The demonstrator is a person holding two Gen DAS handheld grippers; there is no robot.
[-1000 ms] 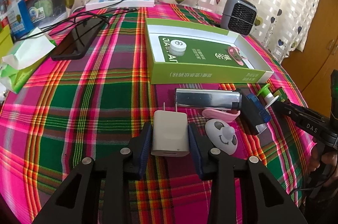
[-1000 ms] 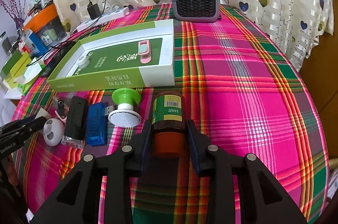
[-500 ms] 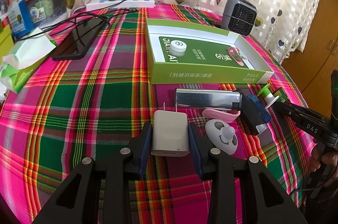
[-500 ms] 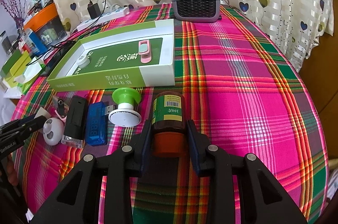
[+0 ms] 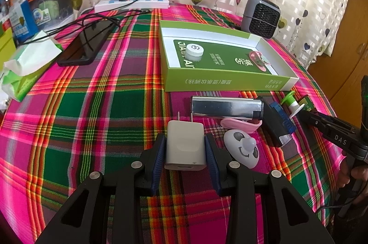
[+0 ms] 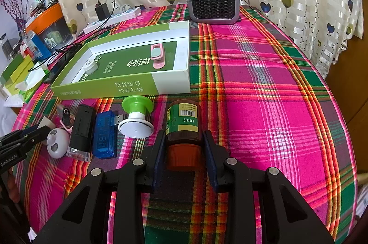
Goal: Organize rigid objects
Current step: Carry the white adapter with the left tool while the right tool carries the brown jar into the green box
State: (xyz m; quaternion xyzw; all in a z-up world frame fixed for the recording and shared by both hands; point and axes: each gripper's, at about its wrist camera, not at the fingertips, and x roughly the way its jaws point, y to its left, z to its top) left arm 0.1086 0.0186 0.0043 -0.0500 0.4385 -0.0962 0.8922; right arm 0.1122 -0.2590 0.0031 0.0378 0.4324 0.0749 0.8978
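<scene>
While the left gripper (image 5: pixel 185 153) is held low over the plaid cloth (image 5: pixel 96 110), a white charger (image 5: pixel 185 148) is clamped between its pads, prongs forward. A brown bottle (image 6: pixel 184 129) lying flat, orange cap nearest, is clamped by the right gripper (image 6: pixel 184 152).

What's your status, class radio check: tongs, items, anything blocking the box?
Left tongs shut on white charger. Right tongs shut on brown pill bottle. Green box open, holding small jar and pink clip. Path clear.
</scene>
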